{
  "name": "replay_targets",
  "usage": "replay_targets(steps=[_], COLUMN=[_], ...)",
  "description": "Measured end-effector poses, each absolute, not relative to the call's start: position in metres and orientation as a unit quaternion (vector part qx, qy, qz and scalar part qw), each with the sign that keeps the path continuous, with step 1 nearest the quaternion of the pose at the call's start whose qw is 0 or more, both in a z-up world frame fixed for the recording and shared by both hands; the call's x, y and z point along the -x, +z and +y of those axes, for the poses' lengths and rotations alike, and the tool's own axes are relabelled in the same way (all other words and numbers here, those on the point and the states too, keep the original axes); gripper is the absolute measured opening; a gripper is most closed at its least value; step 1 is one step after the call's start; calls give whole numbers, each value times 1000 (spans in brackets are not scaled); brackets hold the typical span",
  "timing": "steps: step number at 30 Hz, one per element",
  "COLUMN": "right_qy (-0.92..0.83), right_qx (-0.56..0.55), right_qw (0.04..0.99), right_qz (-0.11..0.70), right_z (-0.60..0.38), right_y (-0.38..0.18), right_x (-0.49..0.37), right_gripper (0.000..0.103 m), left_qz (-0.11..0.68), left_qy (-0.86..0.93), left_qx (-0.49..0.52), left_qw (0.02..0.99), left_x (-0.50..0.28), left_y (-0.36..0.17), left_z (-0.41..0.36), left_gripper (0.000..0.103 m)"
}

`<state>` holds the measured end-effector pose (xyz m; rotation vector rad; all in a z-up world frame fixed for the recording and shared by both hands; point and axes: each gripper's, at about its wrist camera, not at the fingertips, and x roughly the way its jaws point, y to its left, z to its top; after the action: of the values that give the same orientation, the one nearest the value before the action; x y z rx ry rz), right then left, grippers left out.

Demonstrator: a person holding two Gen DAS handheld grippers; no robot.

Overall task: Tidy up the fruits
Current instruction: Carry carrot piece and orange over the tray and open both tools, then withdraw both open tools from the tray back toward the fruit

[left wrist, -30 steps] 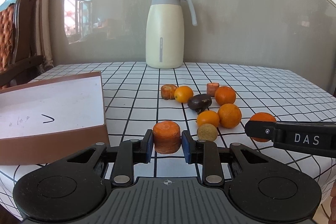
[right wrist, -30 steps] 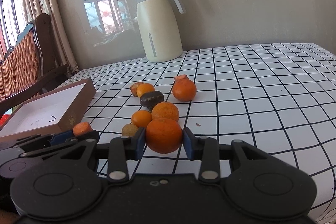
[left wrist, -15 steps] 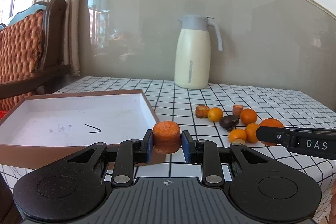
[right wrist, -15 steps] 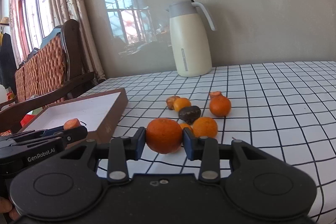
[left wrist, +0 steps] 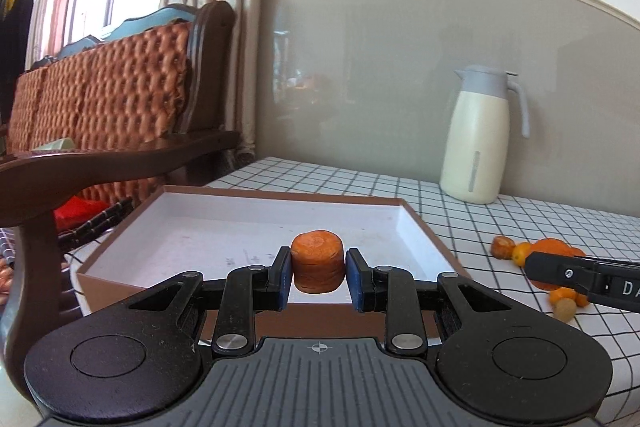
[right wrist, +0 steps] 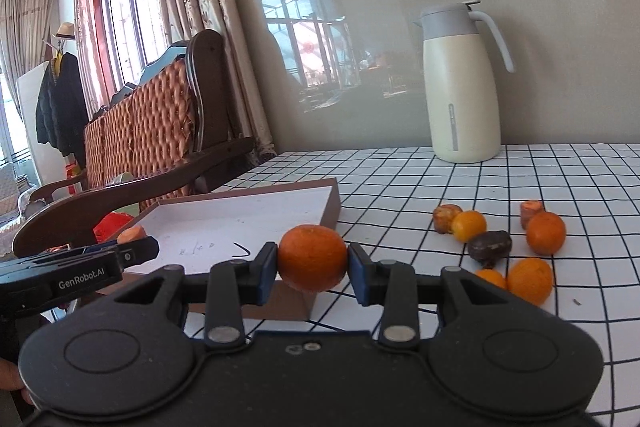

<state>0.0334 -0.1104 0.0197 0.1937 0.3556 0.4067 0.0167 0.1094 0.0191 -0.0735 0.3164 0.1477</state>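
Note:
My left gripper [left wrist: 318, 277] is shut on an orange carrot chunk [left wrist: 317, 259] and holds it in front of the near wall of a brown box with a white inside [left wrist: 224, 227]. My right gripper [right wrist: 312, 263] is shut on an orange [right wrist: 313, 255] near the box's [right wrist: 240, 219] right front corner. Several oranges [right wrist: 545, 231], a dark fruit [right wrist: 490, 246] and carrot pieces [right wrist: 531, 207] lie on the checked tablecloth to the right. The left gripper also shows in the right wrist view [right wrist: 136, 247], the right gripper's finger in the left wrist view [left wrist: 560, 269].
A cream thermos jug [right wrist: 460, 87] stands at the back of the table near the wall. A wooden chair with a woven back [left wrist: 120, 99] stands left of the table, its armrest [left wrist: 100, 167] close beside the box.
Both grippers have lifted and swung left from the fruit pile toward the box, each still holding its piece. The box now lies straight ahead of the left gripper.

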Motion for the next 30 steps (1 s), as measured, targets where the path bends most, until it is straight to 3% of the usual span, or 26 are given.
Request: replay_targets(steps=[15,25,26,27,29,30], right_qy=[231,212,208,203,196,187], right_qx=[-66,-46,-45,-47,-64,-72], right_qw=[954,954,956,958,964,968], right_qz=[178,207,204,198,169,151], right_z=[-62,-50,-51,-52,-60,-65], right_y=[29,10,9,9,14,17], right_x=[-79,-107,-106,-104,-99,-93], right_gripper=[29,33,42,58,73,80], left_qz=[169,203,206,207,203,193], left_qy=[184,211,216,220,223,226], left_qx=[45,50,53,57,67,71], left_qw=[967,955,953,952,951,952], left_x=[-40,-67,-67,-67,-64,-61], left_y=[15,-3,-4,-5,-2,1], left_z=[195,207,206,207,207,206], left_gripper=[29,29,29,29,34,61])
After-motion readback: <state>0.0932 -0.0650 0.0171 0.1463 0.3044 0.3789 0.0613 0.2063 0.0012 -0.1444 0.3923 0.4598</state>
